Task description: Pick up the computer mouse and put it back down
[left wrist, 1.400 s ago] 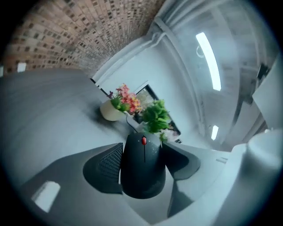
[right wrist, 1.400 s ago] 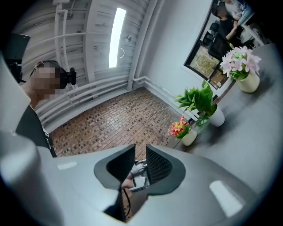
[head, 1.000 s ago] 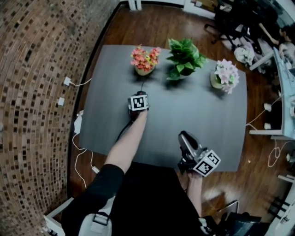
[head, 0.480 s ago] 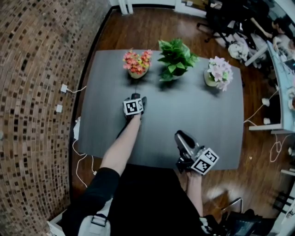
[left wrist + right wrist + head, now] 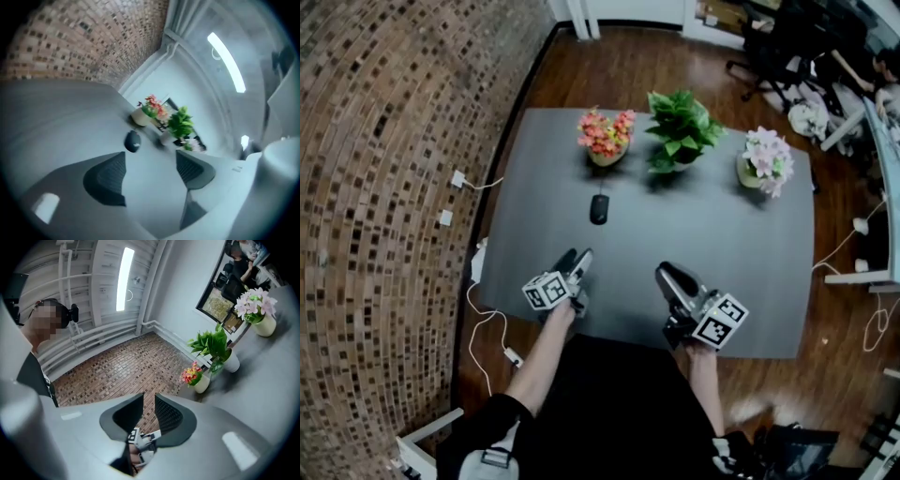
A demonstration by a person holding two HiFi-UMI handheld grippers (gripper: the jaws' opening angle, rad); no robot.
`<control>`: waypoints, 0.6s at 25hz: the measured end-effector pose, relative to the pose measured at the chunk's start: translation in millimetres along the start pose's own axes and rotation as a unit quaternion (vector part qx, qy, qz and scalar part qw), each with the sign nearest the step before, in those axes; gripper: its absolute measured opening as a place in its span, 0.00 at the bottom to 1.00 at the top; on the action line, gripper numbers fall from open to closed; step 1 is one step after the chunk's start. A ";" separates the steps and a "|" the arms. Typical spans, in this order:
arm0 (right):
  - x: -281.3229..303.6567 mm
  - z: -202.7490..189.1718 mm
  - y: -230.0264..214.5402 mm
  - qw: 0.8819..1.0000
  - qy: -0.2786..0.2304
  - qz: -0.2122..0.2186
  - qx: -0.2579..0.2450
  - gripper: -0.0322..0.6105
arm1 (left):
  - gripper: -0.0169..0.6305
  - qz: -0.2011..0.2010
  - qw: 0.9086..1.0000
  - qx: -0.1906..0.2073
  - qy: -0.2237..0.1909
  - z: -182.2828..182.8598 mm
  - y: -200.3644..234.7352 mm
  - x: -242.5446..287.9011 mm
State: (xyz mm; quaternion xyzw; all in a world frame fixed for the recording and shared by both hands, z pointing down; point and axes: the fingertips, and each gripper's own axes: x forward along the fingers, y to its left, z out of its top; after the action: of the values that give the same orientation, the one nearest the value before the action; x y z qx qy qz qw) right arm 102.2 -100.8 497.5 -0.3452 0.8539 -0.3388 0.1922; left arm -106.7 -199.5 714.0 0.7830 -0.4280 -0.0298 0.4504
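Note:
The black computer mouse (image 5: 599, 208) lies alone on the grey table (image 5: 722, 244), its cord running towards the flower pot behind it. My left gripper (image 5: 575, 261) hovers near the table's front edge, well short of the mouse. Its jaws have just been closing a little and stand wide apart with nothing between them. In the left gripper view the mouse (image 5: 132, 140) sits ahead of the left gripper (image 5: 150, 171), beyond the left finger. My right gripper (image 5: 667, 275) hangs over the front right of the table, and in its own view the right gripper (image 5: 149, 411) has its jaws almost together, empty.
Three pots stand along the far side: orange-pink flowers (image 5: 605, 136), a green plant (image 5: 680, 127) and pale pink flowers (image 5: 766, 157). White cables and plugs (image 5: 483, 319) trail on the floor at the left by the brick wall. Office chairs crowd the far right.
The left gripper was down at the mouse a second ago. It has drawn back towards me and lifted, leaving the mouse uncovered on the table. The right gripper barely moved.

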 end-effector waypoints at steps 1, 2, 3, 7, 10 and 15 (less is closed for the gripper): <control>1.7 0.2 0.3 1.000 0.001 0.005 0.001 0.13 | 0.48 -0.045 0.998 -0.036 -0.019 -0.8 -12.7 -19.2; 3.4 0.6 0.6 1.000 0.001 0.010 0.002 0.13 | 0.43 -0.090 0.993 -0.070 -0.039 -0.7 -26.1 -38.0; 5.2 1.1 1.2 1.000 0.002 0.014 0.002 0.13 | 0.37 -0.136 0.984 -0.102 -0.059 0.7 -40.3 -56.4; 18.5 4.1 9.4 1.000 0.005 0.029 0.002 0.13 | 0.26 -0.322 0.920 -0.173 -0.139 31.5 -113.7 -117.9; 27.8 4.9 20.2 0.999 0.004 0.035 0.000 0.13 | 0.12 -0.429 0.873 -0.159 -0.171 63.1 -176.3 -144.8; 22.5 -4.9 32.7 0.999 0.000 0.047 0.008 0.13 | 0.03 -0.479 0.854 -0.110 -0.172 66.8 -226.6 -170.8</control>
State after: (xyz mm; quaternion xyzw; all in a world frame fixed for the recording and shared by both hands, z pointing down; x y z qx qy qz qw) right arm 68.9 -97.4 475.5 -0.3030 0.8663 -0.3362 0.2113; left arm -97.8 -74.2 450.9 0.8186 -0.0649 -0.4230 0.3830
